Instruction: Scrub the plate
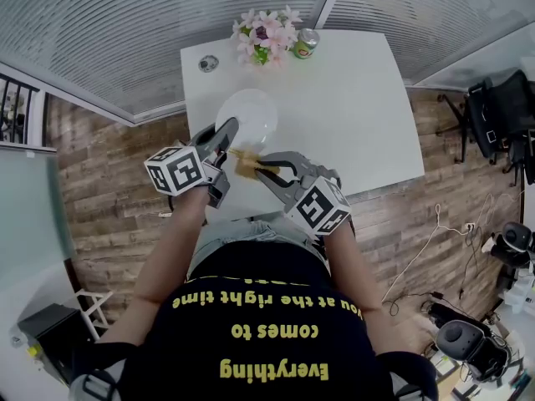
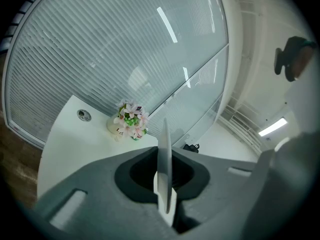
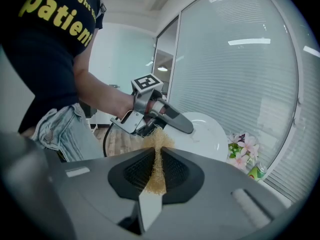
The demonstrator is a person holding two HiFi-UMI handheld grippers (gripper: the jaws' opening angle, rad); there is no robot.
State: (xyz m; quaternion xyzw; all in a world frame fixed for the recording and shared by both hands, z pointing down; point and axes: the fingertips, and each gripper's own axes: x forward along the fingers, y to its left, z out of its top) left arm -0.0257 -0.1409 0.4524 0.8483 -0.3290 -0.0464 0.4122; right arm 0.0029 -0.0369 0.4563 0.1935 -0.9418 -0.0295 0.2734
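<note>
A white plate (image 1: pixel 251 111) is held up on edge above the near side of the white table (image 1: pixel 351 115). My left gripper (image 1: pixel 227 130) is shut on its rim. In the left gripper view the plate (image 2: pixel 165 139) stands edge-on between the jaws of my left gripper (image 2: pixel 166 156). My right gripper (image 1: pixel 255 164) is shut on a tan fibrous scrubber (image 1: pixel 245 162), close to the plate's lower edge. In the right gripper view the scrubber (image 3: pixel 159 141) sticks out of my right gripper (image 3: pixel 157 154), just short of the plate (image 3: pixel 205 134) and the left gripper (image 3: pixel 186 128).
A pot of pink flowers (image 1: pixel 263 40) and a green can (image 1: pixel 307 43) stand at the table's far edge. A round cable port (image 1: pixel 207 63) sits at the far left corner. Glass walls with blinds stand behind; office chairs (image 1: pixel 501 115) are at the right.
</note>
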